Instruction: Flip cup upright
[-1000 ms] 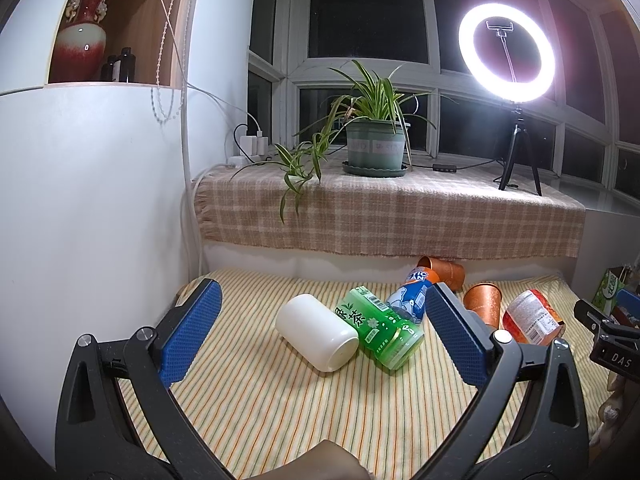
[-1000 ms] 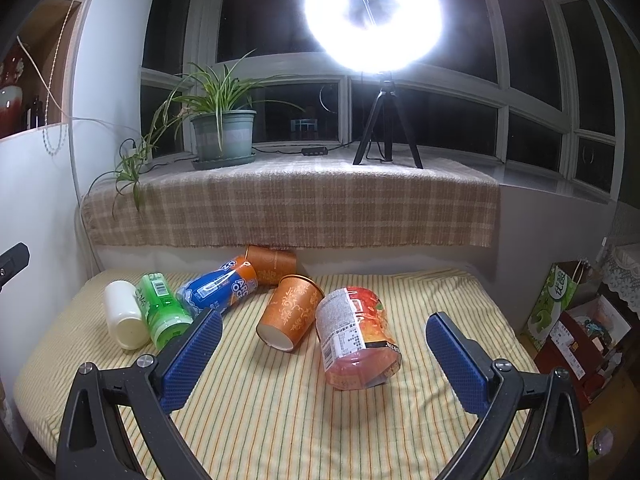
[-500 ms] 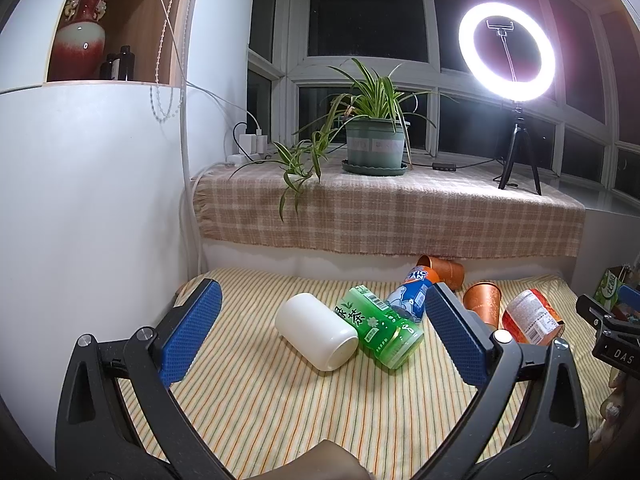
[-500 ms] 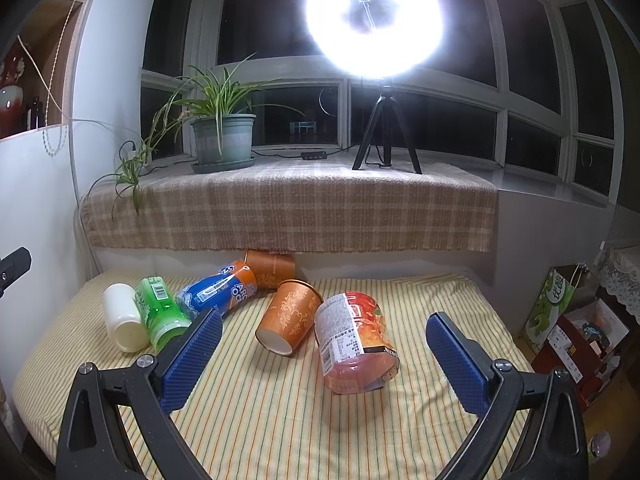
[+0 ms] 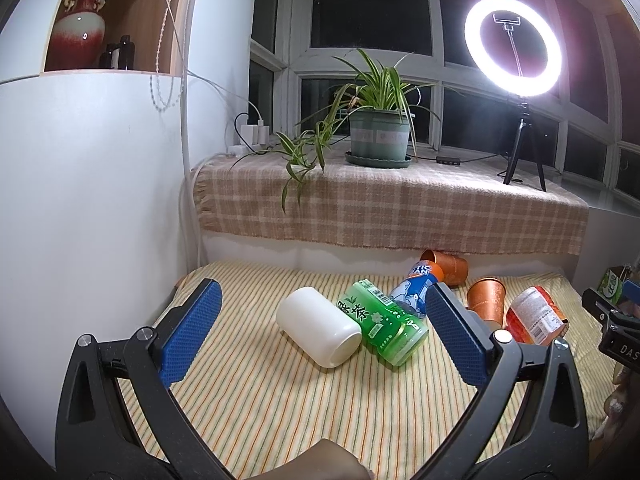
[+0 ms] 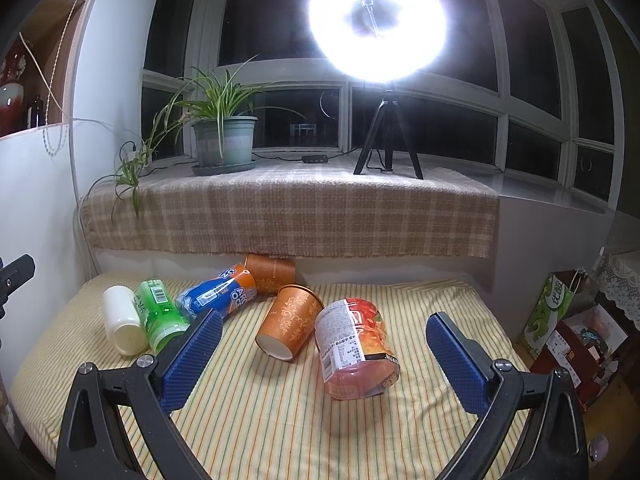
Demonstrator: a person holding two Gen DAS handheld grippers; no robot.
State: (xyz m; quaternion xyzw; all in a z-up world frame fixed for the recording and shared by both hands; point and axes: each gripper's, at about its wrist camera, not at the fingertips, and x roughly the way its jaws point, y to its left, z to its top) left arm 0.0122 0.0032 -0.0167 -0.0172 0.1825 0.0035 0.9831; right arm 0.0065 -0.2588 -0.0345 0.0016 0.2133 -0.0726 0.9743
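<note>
Right wrist view: your right hand-held gripper [image 6: 324, 344] hangs spread above the striped bed [image 6: 280, 420]; the orange cup [image 6: 290, 322] lies tipped between its pads. Your left hand-held gripper [image 5: 322, 330] is spread, empty.

Left gripper [image 5: 322, 326] is hovering over the striped mattress [image 5: 280, 400], jaws standing wide apart, nothing between the blue pads [image 5: 192, 338]. White cup [image 5: 320, 326] is lying on its side mid-mattress, mouth facing the near-right. Green tea bottle [image 5: 380, 326] is lying just beside it, touching on the right — blue-and-orange bottle [image 5: 416, 286] is lying behind that. An orange cup [image 5: 446, 266] is lying on its side at the mattress's far edge; a second orange cup [image 5: 486, 302] and a red printed tub [image 5: 534, 316] are lying toward the right edge, partly hidden by the right pad. Part of the other gripper [image 5: 616, 332] is showing at the right — state unclear. Potted plant [image 5: 378, 136] and ring light [image 5: 514, 42] are sitting on the checked ledge [image 5: 400, 208].
</note>
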